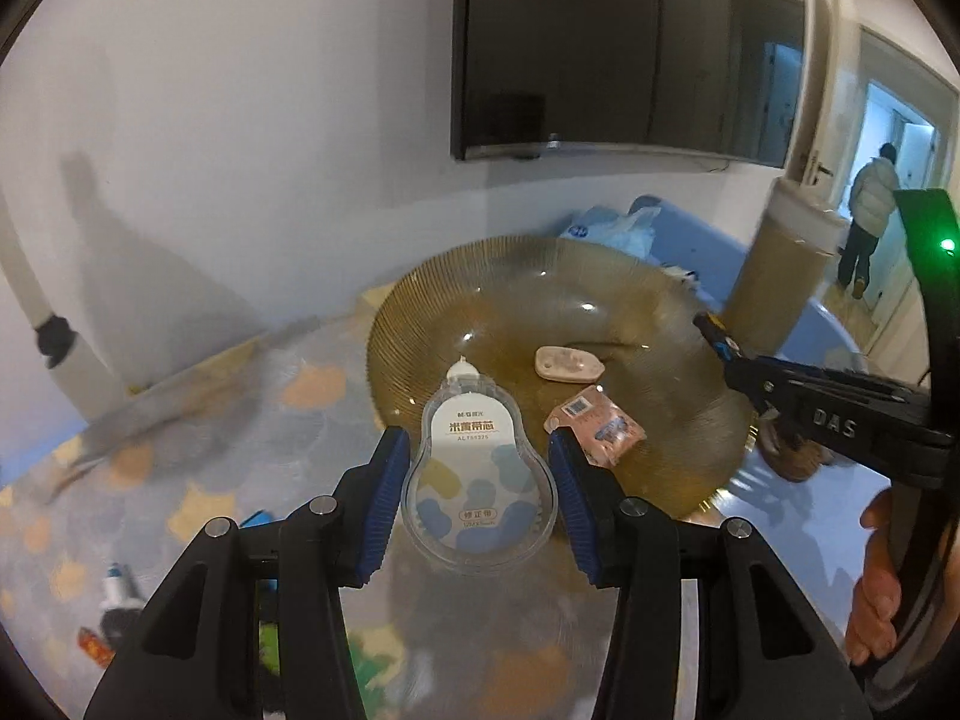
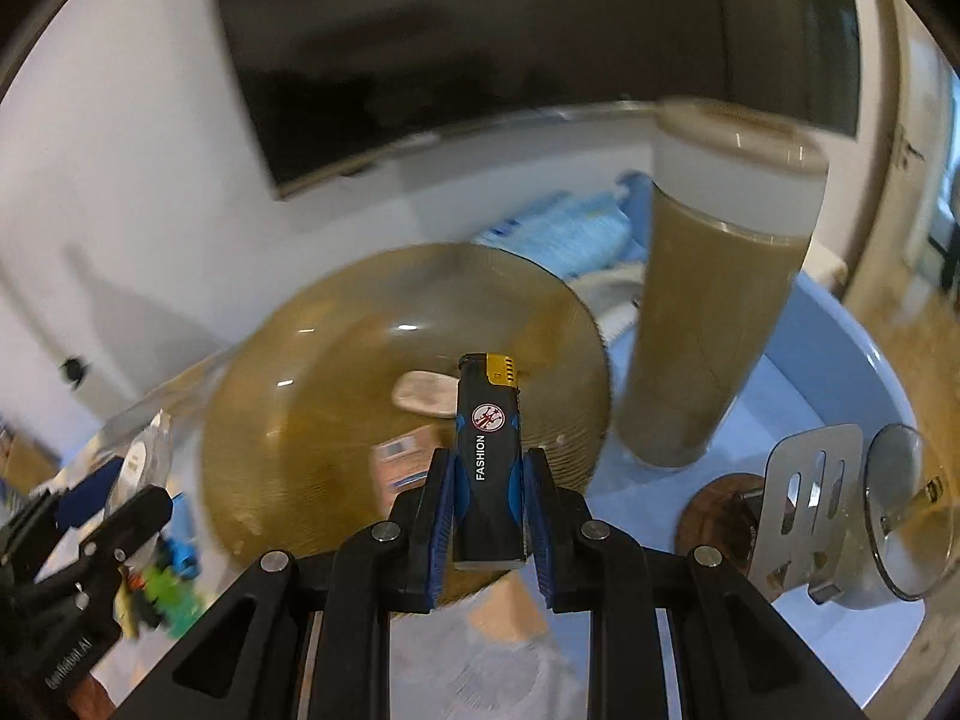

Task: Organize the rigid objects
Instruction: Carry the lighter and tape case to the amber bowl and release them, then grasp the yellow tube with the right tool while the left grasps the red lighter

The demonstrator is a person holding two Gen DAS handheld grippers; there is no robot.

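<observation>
In front of me a white wall (image 1: 240, 120) carries a dark, switched-off television (image 1: 624, 42), mounted well above the floor. Below it lies a mat (image 1: 198, 480) patterned in grey, orange and yellow patches. To my right a doorway (image 1: 900, 138) opens onto a brighter corridor, where a person in a pale padded jacket (image 1: 873, 192) stands facing away.

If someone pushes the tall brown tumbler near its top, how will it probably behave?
The tall brown tumbler stands upright and looks narrow at its base, so a high push would probably tip it. Being round, it may then roll. It looks smooth and glassy, so likely slippery and breakable.
</observation>
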